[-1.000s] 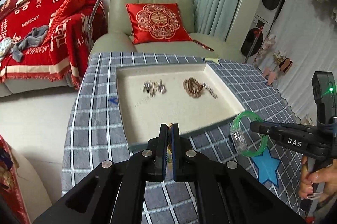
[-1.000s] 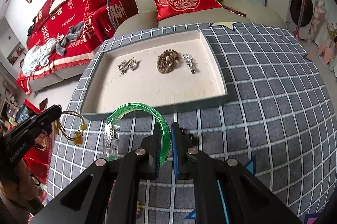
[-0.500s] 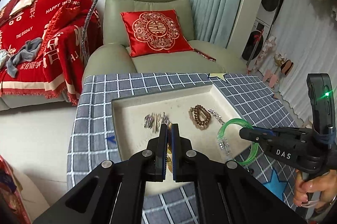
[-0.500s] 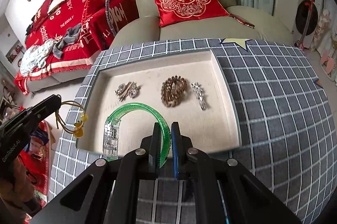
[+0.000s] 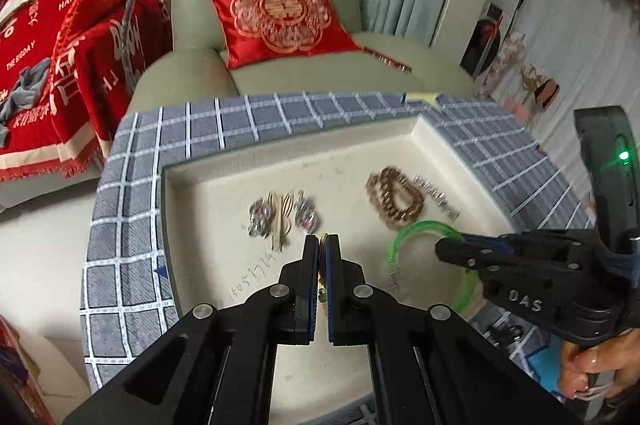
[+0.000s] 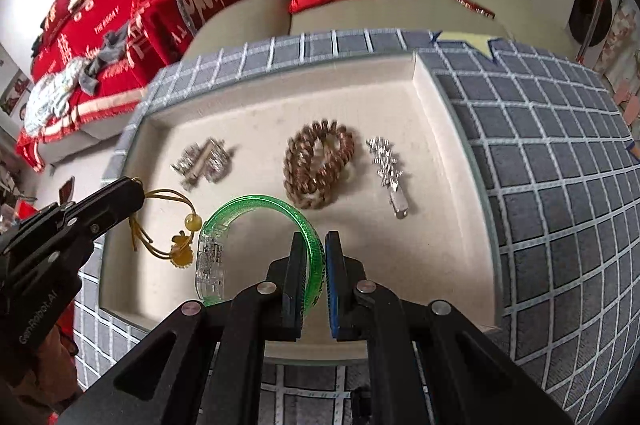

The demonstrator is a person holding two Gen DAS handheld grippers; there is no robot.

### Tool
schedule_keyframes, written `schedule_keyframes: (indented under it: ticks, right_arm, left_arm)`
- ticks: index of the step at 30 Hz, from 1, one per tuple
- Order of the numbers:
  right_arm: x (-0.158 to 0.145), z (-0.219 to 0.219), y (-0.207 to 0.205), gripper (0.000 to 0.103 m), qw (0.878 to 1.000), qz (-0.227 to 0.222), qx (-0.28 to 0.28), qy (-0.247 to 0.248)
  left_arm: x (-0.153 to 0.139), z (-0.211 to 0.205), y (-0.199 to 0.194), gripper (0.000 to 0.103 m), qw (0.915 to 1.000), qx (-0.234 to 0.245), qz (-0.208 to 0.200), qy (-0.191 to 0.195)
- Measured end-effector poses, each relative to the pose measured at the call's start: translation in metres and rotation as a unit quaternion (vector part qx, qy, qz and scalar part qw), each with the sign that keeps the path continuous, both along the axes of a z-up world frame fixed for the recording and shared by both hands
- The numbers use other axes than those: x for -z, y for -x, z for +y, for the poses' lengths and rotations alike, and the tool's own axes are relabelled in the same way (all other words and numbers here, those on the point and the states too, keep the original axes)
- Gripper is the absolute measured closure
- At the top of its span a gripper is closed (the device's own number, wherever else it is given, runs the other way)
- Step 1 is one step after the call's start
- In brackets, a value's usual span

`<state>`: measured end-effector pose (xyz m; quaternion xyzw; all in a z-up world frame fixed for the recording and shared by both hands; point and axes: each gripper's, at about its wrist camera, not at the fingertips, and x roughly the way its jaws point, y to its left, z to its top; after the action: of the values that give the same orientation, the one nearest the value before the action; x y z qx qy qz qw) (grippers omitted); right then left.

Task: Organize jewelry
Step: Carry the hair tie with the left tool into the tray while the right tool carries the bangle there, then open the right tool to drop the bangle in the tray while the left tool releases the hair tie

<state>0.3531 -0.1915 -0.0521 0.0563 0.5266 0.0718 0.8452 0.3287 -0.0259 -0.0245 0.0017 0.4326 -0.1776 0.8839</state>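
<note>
Over the cream tray (image 6: 448, 129), the right gripper (image 6: 311, 245) pinches a green bangle (image 6: 256, 203); the left gripper (image 5: 322, 245), jaws nearly together, grips a yellow cord bracelet (image 6: 176, 225) beside it.

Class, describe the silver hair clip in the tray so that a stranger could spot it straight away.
Find the cream tray on the grey checked tablecloth. The silver hair clip lies nearest the tray's right wall, just right of the brown bead bracelet. Only it is straight, narrow and sparkly.
</note>
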Motion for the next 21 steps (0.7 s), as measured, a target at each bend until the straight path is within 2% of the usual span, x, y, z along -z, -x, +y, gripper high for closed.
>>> schedule_keyframes:
  ticks: [5,10,21]
  right_arm:
    - [0.014,0.000,-0.007,0.093,1.000,0.021,-0.004,0.012]
    - [0.015,-0.002,-0.017,0.093,1.000,0.017,0.002,0.023]
    - [0.014,-0.012,-0.039,0.093,0.997,-0.017,0.031,0.070]
  left_arm:
    - [0.022,0.003,-0.013,0.085,0.9985,-0.013,0.038,-0.037]
    - [0.037,0.005,-0.024,0.085,0.9963,-0.032,0.055,-0.058]
    - [0.042,-0.011,-0.044,0.085,0.9907,-0.059,0.018,-0.122]
